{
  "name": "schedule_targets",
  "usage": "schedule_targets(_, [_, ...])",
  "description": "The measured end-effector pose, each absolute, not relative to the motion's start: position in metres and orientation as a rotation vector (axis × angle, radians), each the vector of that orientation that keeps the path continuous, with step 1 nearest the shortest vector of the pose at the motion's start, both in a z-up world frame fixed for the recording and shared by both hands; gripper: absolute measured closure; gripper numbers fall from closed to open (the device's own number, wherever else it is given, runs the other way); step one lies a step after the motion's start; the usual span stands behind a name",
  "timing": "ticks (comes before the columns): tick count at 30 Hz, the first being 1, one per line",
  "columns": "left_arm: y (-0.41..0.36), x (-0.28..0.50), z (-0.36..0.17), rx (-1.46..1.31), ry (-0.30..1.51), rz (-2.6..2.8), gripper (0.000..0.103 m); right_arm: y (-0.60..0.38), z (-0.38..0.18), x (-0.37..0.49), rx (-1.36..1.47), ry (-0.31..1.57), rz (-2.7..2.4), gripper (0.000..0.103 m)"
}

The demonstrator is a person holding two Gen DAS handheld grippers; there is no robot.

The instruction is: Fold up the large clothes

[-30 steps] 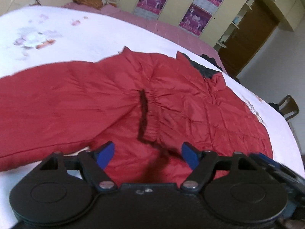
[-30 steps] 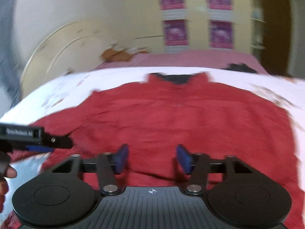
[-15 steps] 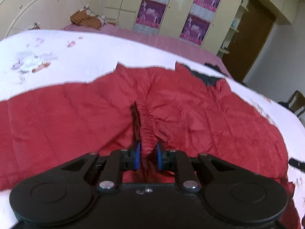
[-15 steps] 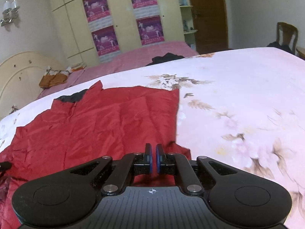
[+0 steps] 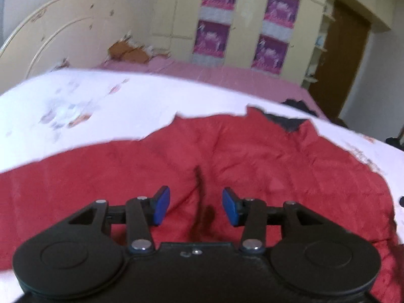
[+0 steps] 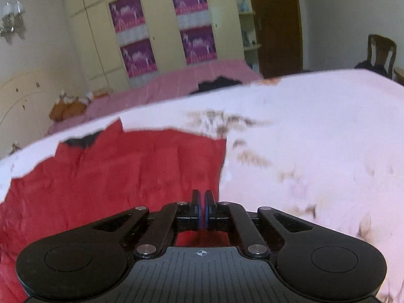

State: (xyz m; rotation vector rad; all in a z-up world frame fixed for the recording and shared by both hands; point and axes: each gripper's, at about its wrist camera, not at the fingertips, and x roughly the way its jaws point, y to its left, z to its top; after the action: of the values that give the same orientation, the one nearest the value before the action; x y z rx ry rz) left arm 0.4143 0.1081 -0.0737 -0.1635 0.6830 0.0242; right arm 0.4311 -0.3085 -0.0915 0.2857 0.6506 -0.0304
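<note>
Left wrist view puts the red padded jacket [image 5: 252,166] right under me, spread over the near part of the bed [image 5: 101,111], its hem toward the near edge and its dark collar [image 5: 285,121] pointing at the far edge. It looks quilted, puffy and slightly crumpled, with a dark crease or seam [image 5: 199,202] running down where the sleeve meets the body. A sleeve seems to run off toward the left side of the bed, though motion blur keeps me from being sure how it lies.

My left gripper [image 5: 195,208] hangs over that crease with its jaws parted; they have just been opening, and the blue pads [image 5: 160,208] press on nothing, so I read it as released. In the right wrist view my right gripper [image 6: 202,212] is clenched at the jacket's right-hand side, close to where the red fabric meets the floral sheet [image 6: 303,151]. I can't tell whether any cloth is pinched between the pads.

I judge the fold is in its early stage: the jacket lies mostly flat and no panel is turned over yet. The next move probably calls for a firm pinch on an edge or sleeve with each gripper, then carrying it across the body without dragging the whole slippery shell.

Beyond the bed stand a pink blanket [image 6: 176,80], cream wardrobes with purple posters [image 6: 131,35] and a wooden chair [image 6: 381,50].
</note>
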Motion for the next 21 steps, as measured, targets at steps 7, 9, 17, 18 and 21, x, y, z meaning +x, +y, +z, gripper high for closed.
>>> schedule_targets(7, [0.069, 0.471, -0.105, -0.062, 0.768, -0.064, 0.057, -0.292, -0.111, 0.494, 0.210, 0.711, 0.097, 0.101])
schedule_targets(9, [0.071, 0.474, -0.111, -0.067, 0.777, -0.069, 0.057, -0.298, -0.121, 0.509, 0.168, 0.724, 0.056, 0.101])
schedule_targets(17, [0.067, 0.470, -0.116, -0.036, 0.791, -0.066, 0.057, -0.334, -0.138, 0.537, 0.265, 0.773, -0.027, 0.103])
schedule_targets(18, [0.068, 0.469, -0.115, -0.036, 0.792, -0.067, 0.057, -0.334, -0.136, 0.534, 0.268, 0.778, -0.029, 0.103])
schedule_targets(21, [0.068, 0.468, -0.113, -0.029, 0.794, -0.068, 0.058, -0.336, -0.128, 0.520, 0.273, 0.785, -0.033, 0.103])
